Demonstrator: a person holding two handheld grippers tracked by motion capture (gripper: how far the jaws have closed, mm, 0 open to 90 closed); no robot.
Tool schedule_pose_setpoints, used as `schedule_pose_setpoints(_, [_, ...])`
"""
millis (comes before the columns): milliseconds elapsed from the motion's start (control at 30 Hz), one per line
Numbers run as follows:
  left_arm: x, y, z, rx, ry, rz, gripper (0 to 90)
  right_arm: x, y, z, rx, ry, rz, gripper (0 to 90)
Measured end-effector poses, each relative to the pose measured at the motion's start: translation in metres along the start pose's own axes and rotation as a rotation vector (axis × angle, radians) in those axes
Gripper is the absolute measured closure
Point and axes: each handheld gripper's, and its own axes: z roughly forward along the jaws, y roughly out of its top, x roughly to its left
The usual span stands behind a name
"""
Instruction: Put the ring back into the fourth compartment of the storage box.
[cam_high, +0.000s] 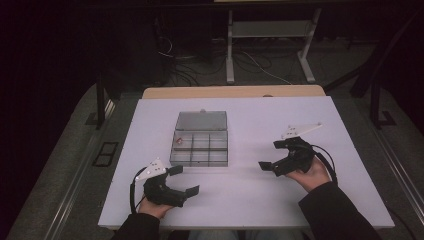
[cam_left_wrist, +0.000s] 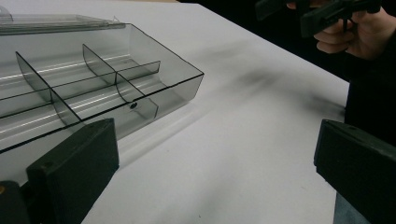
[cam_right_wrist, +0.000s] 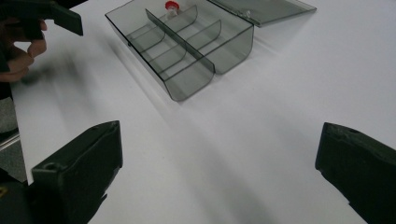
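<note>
A clear grey compartment box (cam_high: 200, 148) lies in the middle of the white table (cam_high: 250, 200) with its lid (cam_high: 201, 120) folded back flat. A small red and white item (cam_high: 178, 140) sits in its far-left compartment, also visible in the right gripper view as a red cap (cam_right_wrist: 171, 5). My left gripper (cam_high: 184, 180) is open, held near the box's front-left corner with nothing between its jaws. My right gripper (cam_high: 272, 155) is open to the right of the box, also holding nothing. The box (cam_left_wrist: 93, 88) fills the left of the left gripper view.
A wooden strip (cam_high: 235, 92) borders the table's far edge. Beyond it stand white desk legs (cam_high: 230, 50) and cables on the floor. The other hand and right gripper (cam_left_wrist: 327, 16) show at the top right of the left gripper view; the left gripper (cam_right_wrist: 42, 16) shows in the right gripper view.
</note>
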Motion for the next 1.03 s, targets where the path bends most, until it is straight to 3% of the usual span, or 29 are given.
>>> schedule_pose_setpoints(767, [0.000,-0.001,0.000,0.004,0.008,-0.003,0.0,-0.012,-0.079,-0.035,-0.006,-0.054,0.121,0.1])
schedule_pose_setpoints(1033, [0.001,-0.001,0.000,0.007,0.012,-0.004,0.0,-0.013,-0.098,-0.043,-0.019,-0.074,0.144,0.0])
